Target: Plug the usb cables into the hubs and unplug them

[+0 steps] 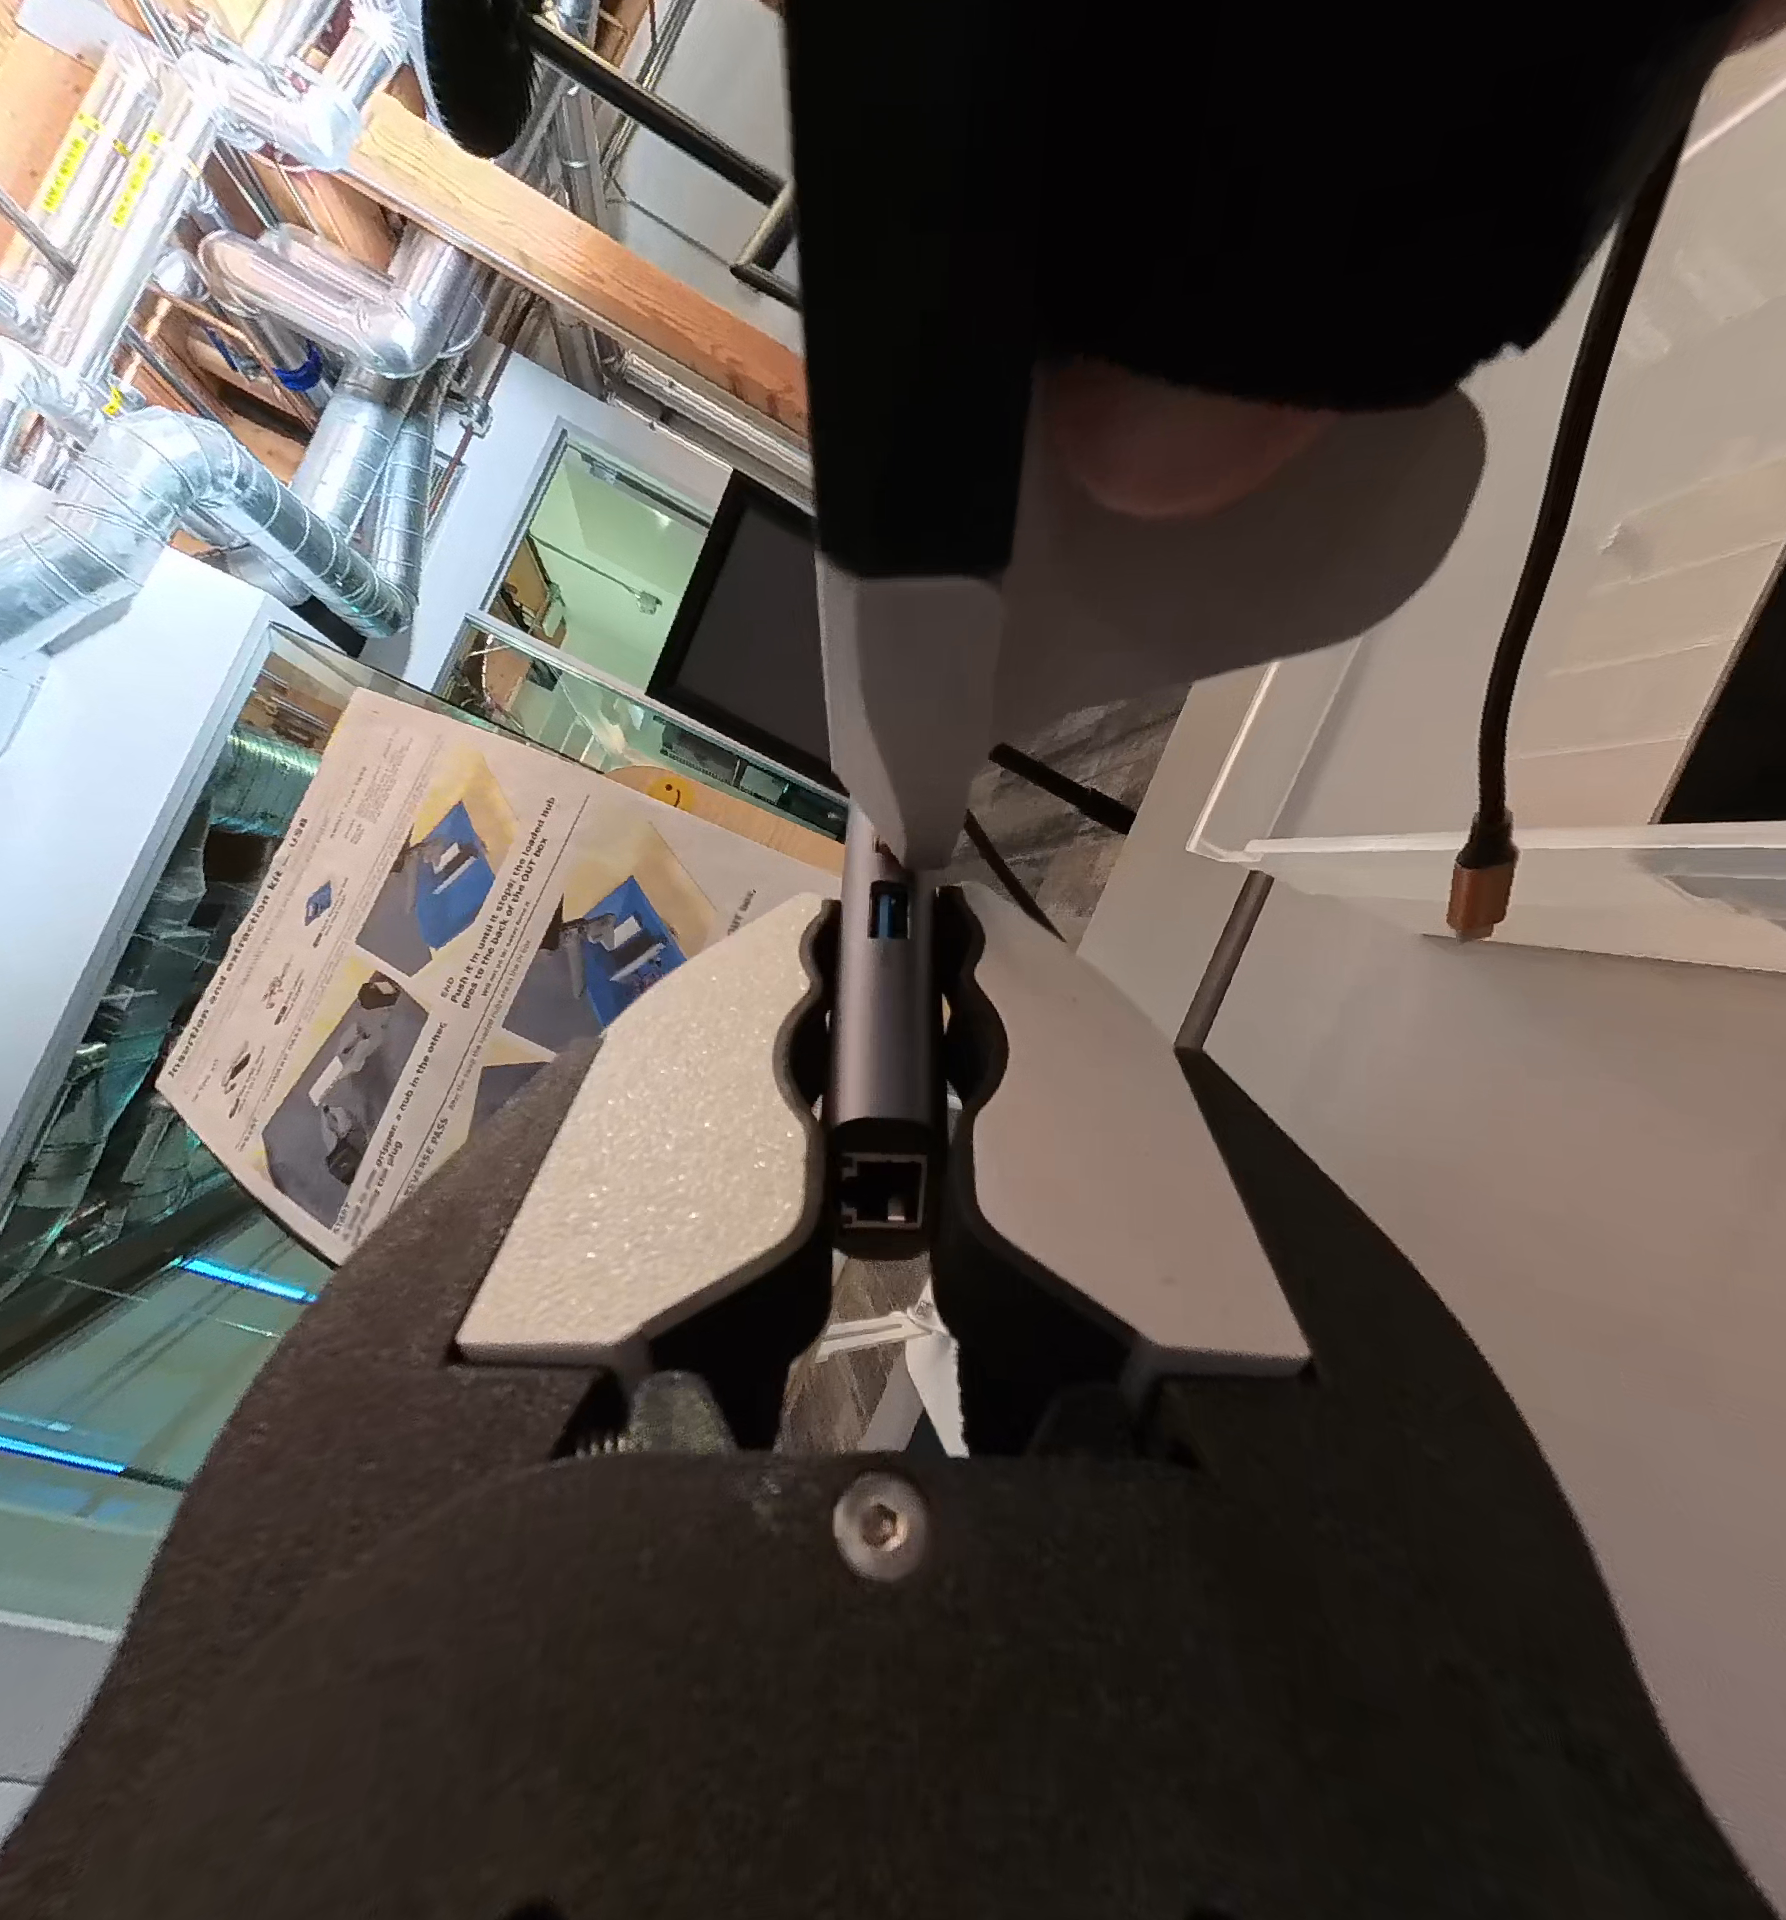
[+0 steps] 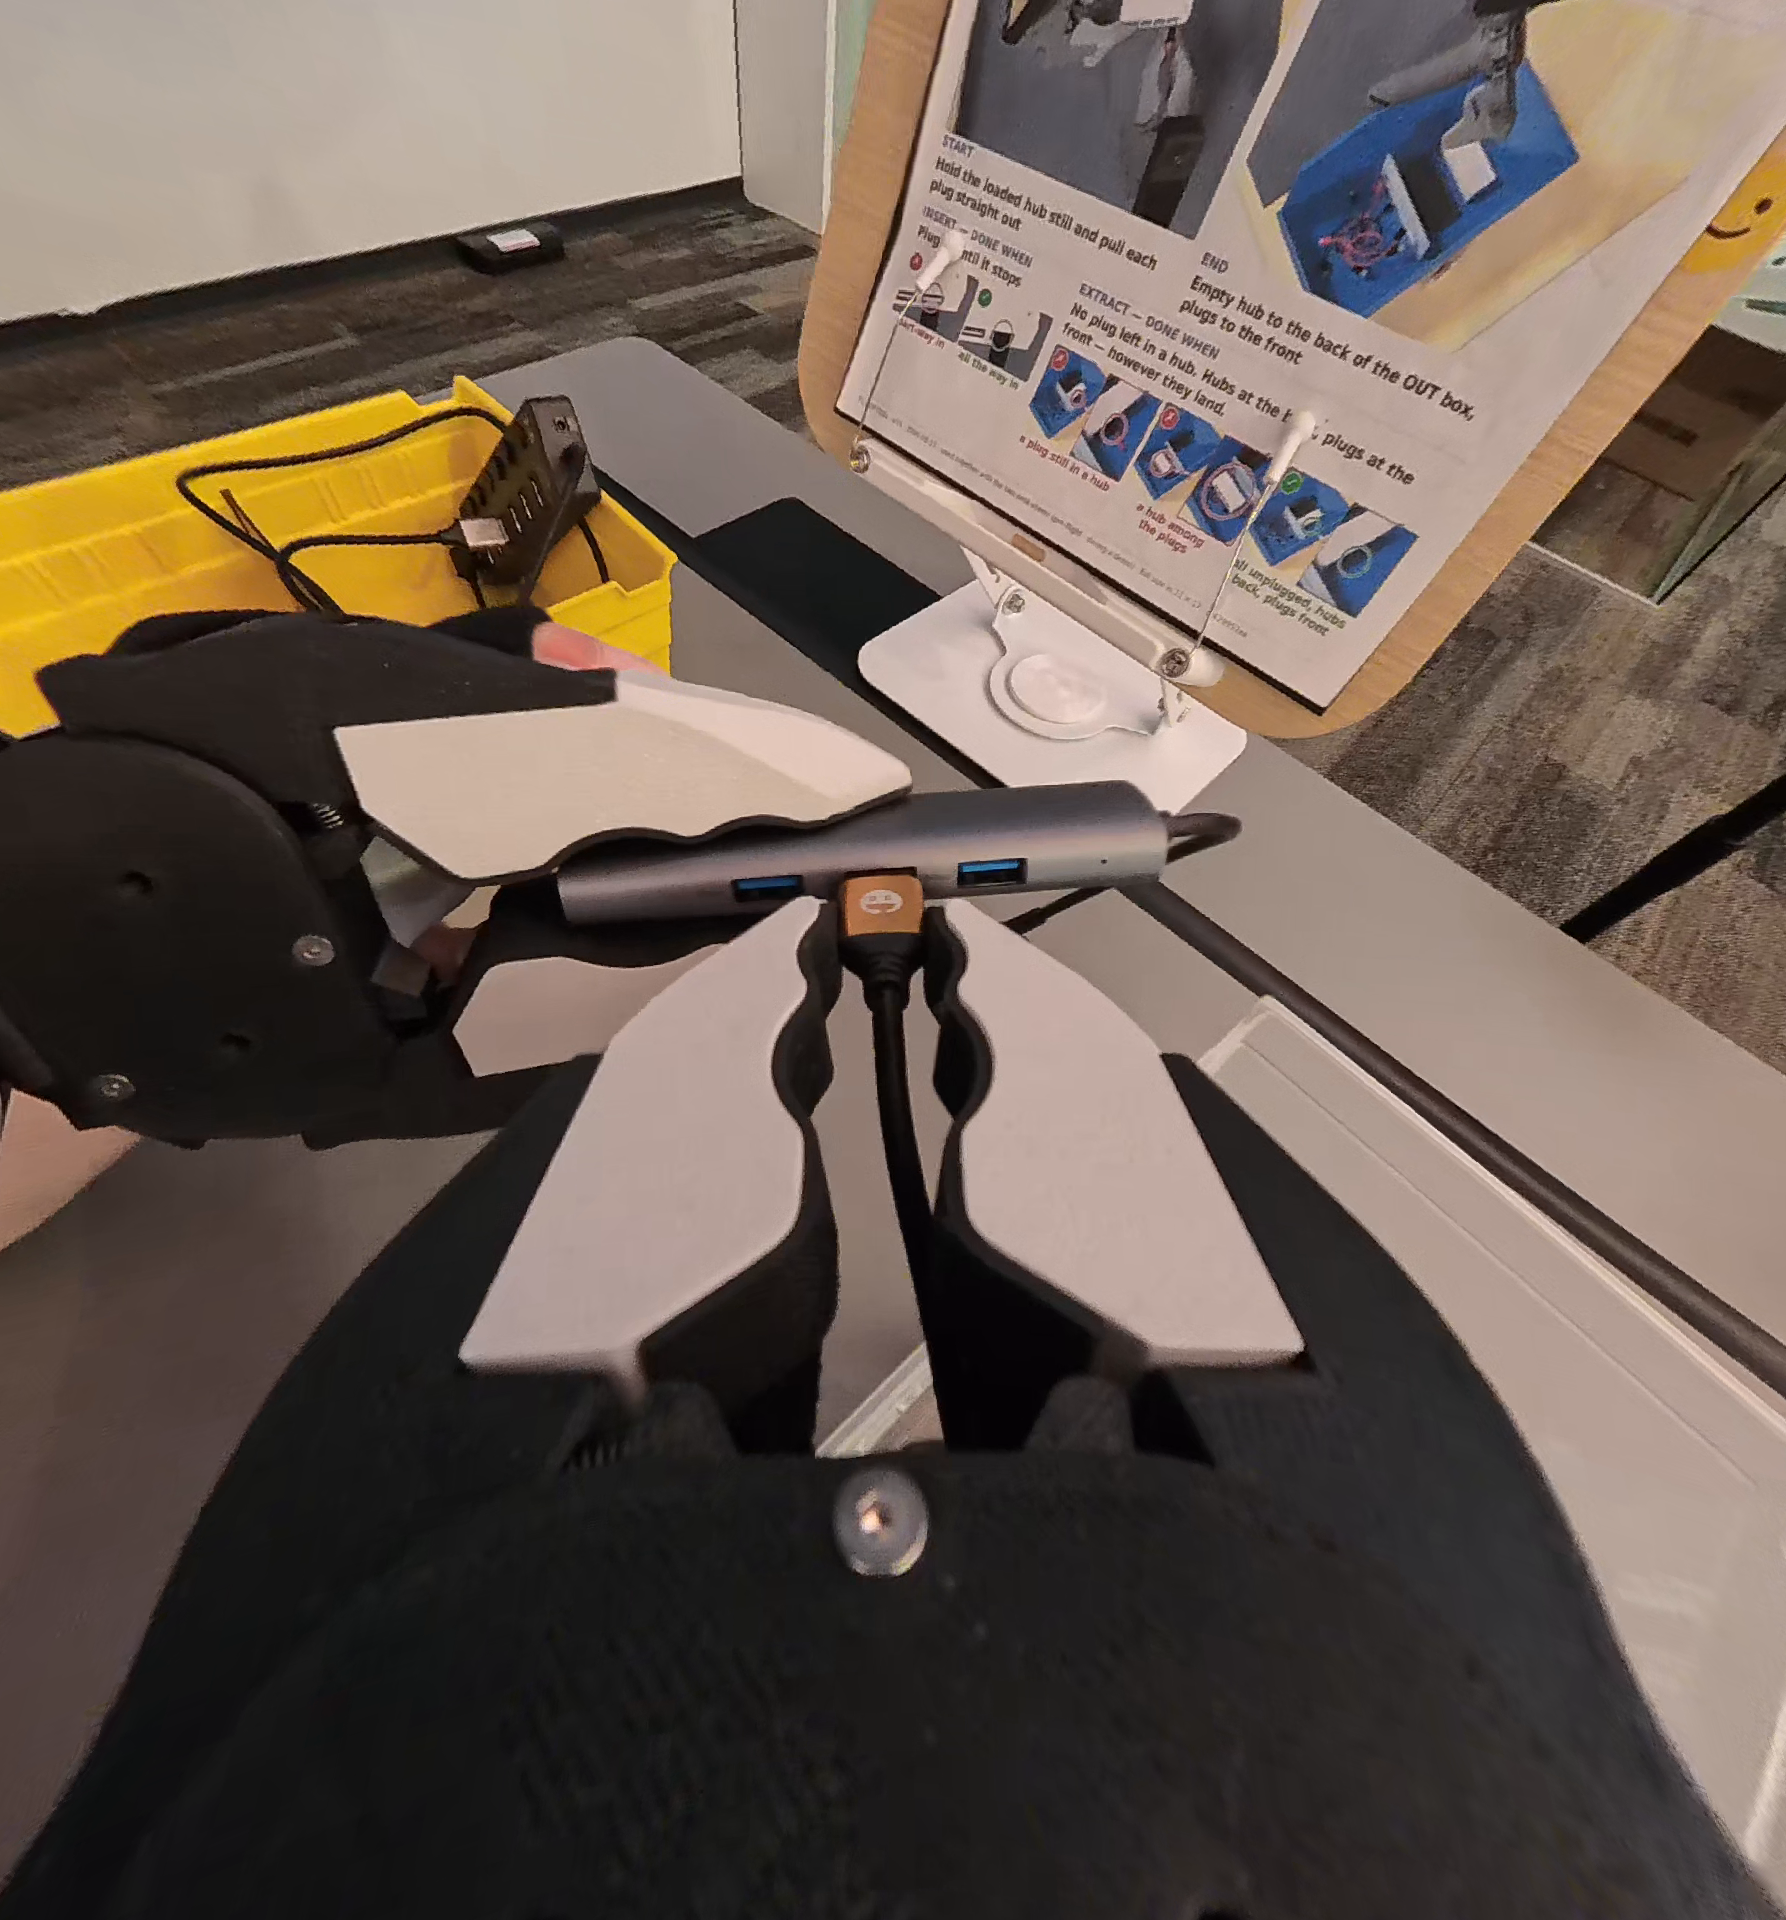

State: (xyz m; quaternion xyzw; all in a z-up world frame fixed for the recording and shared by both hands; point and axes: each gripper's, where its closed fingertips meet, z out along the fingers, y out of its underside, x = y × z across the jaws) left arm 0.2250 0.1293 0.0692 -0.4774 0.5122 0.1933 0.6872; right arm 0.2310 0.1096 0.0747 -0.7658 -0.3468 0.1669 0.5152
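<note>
Grey aluminium hub [image 2: 868, 847] lies crosswise just in front of the instruction board [image 2: 1284, 312], its long axis running left to right, its side ports facing the right gripper [image 2: 881, 925]. Its left end is hidden between the fingers of the left gripper [image 1: 884, 914], which is clenched on it. The right gripper is clamped on the orange plug [image 2: 880, 906] seated in the middle port; how deep it sits cannot be told. Left of the board, a yellow bin [image 2: 89, 561] holds a black hub, partly cut off.

Both wrist cameras closely face the hub [image 2: 868, 847].
</note>
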